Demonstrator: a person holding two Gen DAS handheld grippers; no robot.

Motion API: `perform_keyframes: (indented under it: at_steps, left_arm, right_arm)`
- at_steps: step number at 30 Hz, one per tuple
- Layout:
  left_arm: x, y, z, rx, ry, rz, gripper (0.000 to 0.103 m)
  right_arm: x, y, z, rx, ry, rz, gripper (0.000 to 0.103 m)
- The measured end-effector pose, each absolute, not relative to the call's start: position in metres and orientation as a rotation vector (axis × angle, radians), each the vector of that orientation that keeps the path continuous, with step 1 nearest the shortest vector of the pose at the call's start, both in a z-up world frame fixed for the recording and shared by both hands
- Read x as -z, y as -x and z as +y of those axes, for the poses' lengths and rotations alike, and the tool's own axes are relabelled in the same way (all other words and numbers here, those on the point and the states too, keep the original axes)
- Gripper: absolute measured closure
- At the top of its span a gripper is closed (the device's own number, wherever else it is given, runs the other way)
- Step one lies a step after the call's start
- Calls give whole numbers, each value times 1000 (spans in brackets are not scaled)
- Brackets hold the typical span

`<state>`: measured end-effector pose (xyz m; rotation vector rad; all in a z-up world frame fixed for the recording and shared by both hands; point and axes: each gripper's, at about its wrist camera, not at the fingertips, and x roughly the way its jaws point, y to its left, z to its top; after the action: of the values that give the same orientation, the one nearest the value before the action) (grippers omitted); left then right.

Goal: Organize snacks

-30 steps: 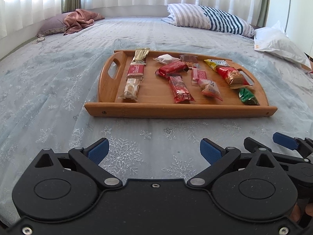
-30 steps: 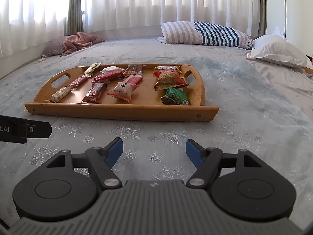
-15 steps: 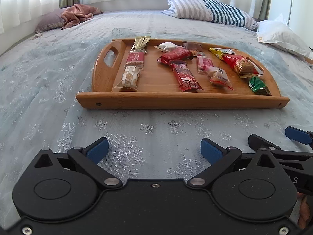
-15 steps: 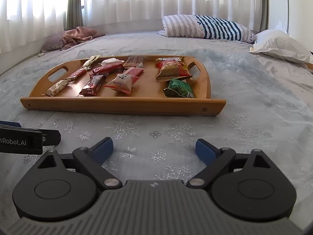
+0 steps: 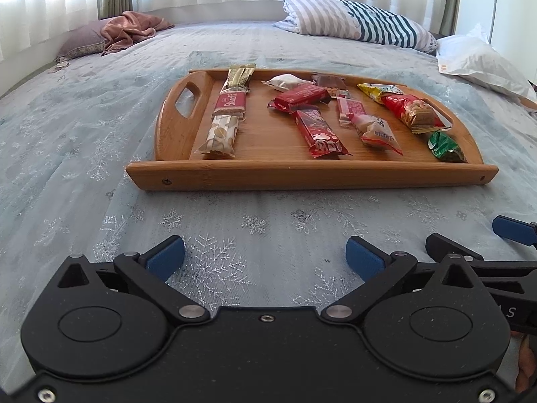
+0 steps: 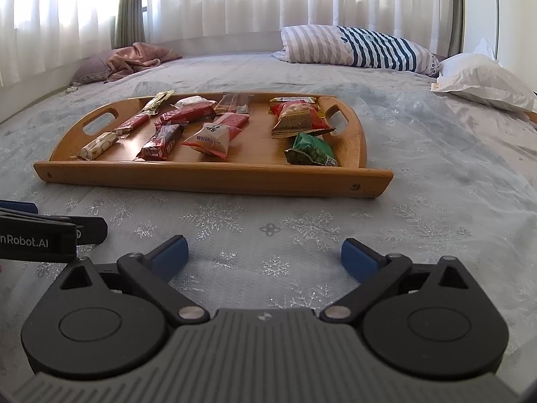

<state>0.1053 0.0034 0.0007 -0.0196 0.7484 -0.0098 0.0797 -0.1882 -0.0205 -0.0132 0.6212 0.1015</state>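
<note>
We see a bed (image 5: pixel 84 134) under a pale snowflake cover, and on it, ahead of us, a wooden tray (image 5: pixel 302 178) with cut-out handles at both ends. Our left gripper (image 5: pixel 265 257) hangs over bare cover near the tray's front rim, jaws spread wide and holding nothing. Our right gripper (image 6: pixel 263 255), beside it, has just been opening and now stands wide too, nothing between its blue pads, touching nothing. The snacks lie loose on the tray, well beyond both grippers: a long red bar (image 5: pixel 320 134) mid-tray, a pale nougat bar (image 5: pixel 220 136) at the left, a green packet (image 6: pixel 310 151) at the right.
</note>
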Motion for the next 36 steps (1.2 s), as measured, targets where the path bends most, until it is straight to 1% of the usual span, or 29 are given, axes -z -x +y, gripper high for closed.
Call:
perform_keyframes:
  at_steps: [36]
  left_arm:
    - [2, -109, 6, 12, 38, 765, 0]
  right_arm:
    - [21, -79, -187, -102, 16, 620, 0]
